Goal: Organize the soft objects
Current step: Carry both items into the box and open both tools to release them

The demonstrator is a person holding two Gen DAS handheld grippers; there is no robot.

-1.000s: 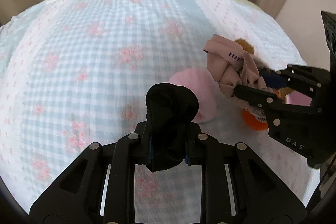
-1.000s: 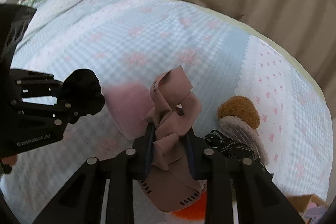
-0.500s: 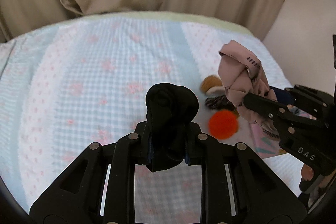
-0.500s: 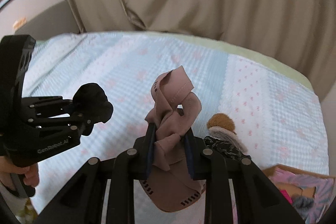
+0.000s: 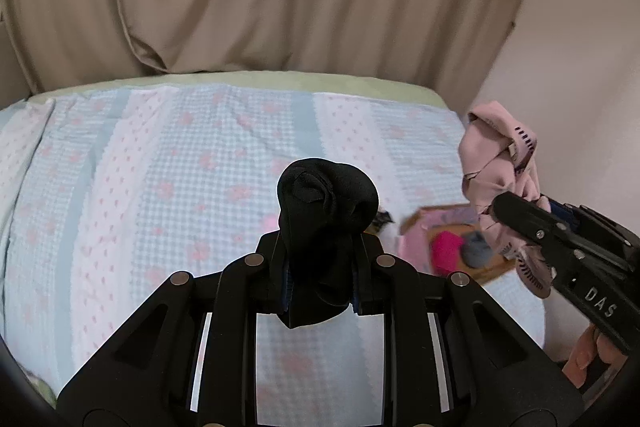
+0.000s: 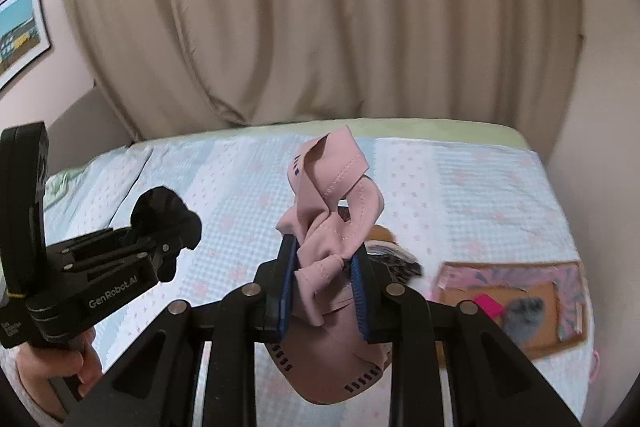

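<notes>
Sock [image 5: 326, 203], black and bunched, sits clamped in the left claw [image 5: 322, 269] above the bed [image 5: 160, 163]; it looks light, limp and compressible, so a pinch through the thick middle of the wad should hold best. To its right, the pink garment [image 6: 334, 223], a twisted strap-like fabric with dashed print, is clamped in the right claw [image 6: 326, 281], its loose end hanging below the jaws; judged soft and a little slippery, it is best taken at the knot. Farthest right, the box [image 6: 536, 311] lies on the bed, holding a magenta and a grey soft item, and seems the likely destination
</notes>
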